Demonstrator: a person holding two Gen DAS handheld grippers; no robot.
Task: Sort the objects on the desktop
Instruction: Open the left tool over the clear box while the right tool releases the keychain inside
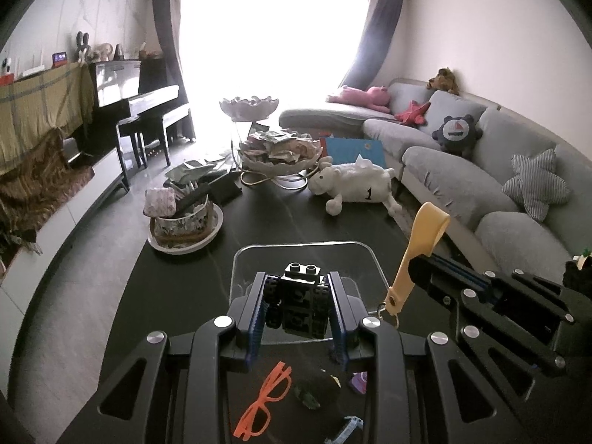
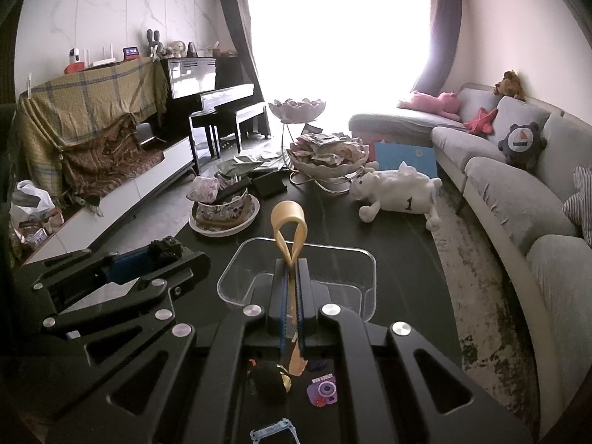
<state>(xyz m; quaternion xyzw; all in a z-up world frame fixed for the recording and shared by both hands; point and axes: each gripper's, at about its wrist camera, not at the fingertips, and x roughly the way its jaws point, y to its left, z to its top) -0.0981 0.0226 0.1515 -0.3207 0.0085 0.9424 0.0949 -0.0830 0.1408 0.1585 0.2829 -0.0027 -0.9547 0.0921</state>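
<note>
Left gripper [image 1: 298, 298]: we see it clamped on a black brick toy [image 1: 301, 301], above the clear tray [image 1: 370, 259].
Right gripper [image 2: 292, 277]: we see it nearly closed, pinching a tan strap [image 2: 288, 229].

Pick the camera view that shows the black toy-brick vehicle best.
The left wrist view: the black toy-brick vehicle sits centred and close, clamped in the left gripper, with its studs and wheels visible. The right wrist view shows only its top edge from the side, at the left.
</note>
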